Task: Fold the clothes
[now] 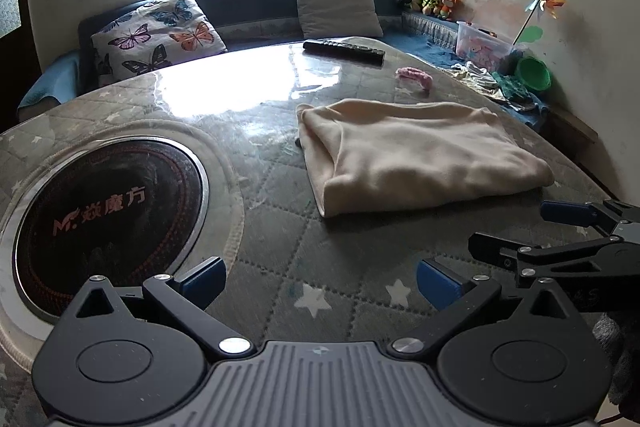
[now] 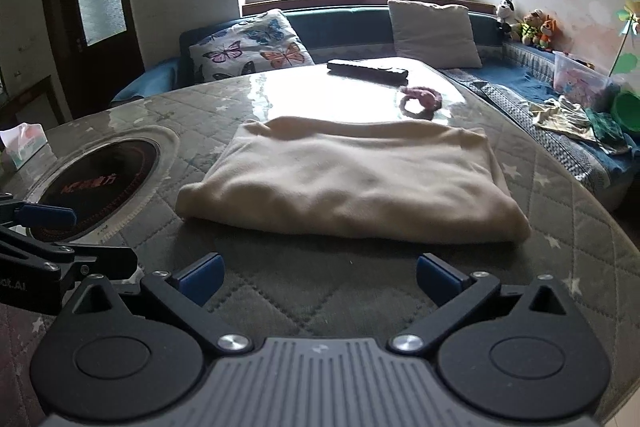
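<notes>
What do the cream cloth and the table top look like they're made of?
The folded cream cloth looks like soft, matte fleece or knit: fuzzy surface, rounded folds. The table top seems to be quilted fabric under a clear glossy sheet, glass or plastic: it mirrors the window.

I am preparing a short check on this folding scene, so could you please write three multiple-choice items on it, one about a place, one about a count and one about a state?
1. Where does the remote control lie?
A. On the table's far side, beyond the cream garment
B. On top of the garment
C. On the butterfly cushion

2. How many cushions stand on the sofa?
A. One
B. Two
C. Four

3. How is the right gripper?
A. Shut on the garment
B. Open and empty
C. Shut on the pink hair tie

Answers:
1 A: it lies beyond the garment's far edge.
2 B: the butterfly one and a plain grey cushion.
3 B: its blue fingers stand wide apart over bare table.
</notes>
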`<state>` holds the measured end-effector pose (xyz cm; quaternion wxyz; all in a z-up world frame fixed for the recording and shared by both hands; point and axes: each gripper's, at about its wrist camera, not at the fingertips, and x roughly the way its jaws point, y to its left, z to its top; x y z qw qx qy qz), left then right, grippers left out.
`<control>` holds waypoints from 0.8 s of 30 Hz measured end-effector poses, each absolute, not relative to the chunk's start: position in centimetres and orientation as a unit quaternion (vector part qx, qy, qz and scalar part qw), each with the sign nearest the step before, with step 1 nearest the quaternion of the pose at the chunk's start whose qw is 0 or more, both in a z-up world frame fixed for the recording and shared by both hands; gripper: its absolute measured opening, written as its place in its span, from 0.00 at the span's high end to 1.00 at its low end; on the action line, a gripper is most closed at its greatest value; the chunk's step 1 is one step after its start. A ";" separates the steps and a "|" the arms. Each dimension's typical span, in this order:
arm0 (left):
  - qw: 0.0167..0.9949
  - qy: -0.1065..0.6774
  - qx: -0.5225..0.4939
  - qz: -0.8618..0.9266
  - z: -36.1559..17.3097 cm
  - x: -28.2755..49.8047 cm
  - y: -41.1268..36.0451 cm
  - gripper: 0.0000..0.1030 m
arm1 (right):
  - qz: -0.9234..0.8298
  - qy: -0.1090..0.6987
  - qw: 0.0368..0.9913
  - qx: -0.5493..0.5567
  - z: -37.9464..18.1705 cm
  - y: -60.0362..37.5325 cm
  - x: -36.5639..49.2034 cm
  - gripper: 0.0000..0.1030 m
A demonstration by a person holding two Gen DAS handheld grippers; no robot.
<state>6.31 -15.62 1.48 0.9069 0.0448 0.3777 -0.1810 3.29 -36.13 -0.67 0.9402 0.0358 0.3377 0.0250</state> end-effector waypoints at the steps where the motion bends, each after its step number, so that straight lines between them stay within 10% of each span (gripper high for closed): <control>1: 0.906 0.379 0.047 -0.181 1.4 6.2 -15.7 0.00 | 0.022 0.338 0.940 0.037 -0.8 -36.2 3.1 0.00; 24: 0.906 0.376 0.062 -0.185 0.5 1.9 -16.1 0.00 | -0.004 0.342 0.938 0.059 -1.4 -36.1 -0.8 0.00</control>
